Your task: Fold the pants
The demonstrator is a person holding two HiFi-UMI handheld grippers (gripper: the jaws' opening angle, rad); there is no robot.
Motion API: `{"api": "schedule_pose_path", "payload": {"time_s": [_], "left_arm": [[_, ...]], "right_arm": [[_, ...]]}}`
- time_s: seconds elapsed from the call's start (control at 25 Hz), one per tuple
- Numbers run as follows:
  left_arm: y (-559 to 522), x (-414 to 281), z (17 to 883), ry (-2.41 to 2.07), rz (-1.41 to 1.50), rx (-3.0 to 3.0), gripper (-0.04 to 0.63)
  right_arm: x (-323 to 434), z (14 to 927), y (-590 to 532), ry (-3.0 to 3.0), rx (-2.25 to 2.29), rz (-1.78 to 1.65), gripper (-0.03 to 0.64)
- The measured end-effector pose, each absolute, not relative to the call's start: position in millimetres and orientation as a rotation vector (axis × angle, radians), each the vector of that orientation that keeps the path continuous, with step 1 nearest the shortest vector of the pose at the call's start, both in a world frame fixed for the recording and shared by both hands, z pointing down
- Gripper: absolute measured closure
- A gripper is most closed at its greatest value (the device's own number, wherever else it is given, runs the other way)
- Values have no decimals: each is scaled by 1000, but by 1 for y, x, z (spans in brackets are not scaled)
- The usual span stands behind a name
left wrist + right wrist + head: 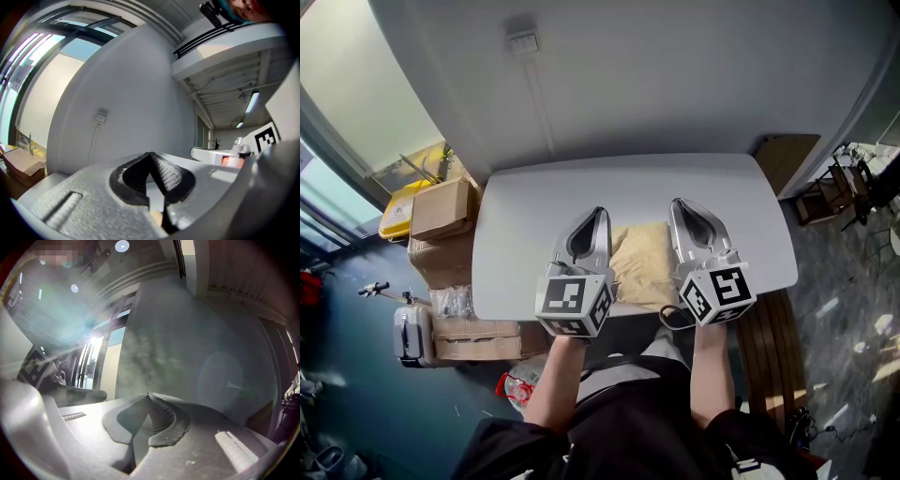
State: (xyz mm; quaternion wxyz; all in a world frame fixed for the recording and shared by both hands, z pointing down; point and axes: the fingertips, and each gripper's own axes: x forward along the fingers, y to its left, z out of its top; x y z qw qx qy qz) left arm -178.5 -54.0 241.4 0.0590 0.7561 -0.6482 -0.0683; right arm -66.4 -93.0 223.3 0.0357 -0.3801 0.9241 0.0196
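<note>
Grey table (534,197) lies under both grippers, and cardboard boxes (441,208) sit off to the left gripper's outer side. Pants (639,262) are a folded tan bundle at the table's near edge, between the two grippers and just beside each. Left gripper (600,212): jaw tips together, nothing held. Right gripper (677,202): jaws closed too, empty. Both point level at the wall.
</note>
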Motion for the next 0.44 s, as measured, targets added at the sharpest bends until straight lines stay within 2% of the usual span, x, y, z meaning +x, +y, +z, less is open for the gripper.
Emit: {"api": "schedule_pose_path", "payload": {"time_s": [0.44], "left_arm": [[-53, -184, 240, -1972, -224, 2276, 591]], "right_arm": [[-68, 221, -94, 2846, -1164, 78, 614]]}}
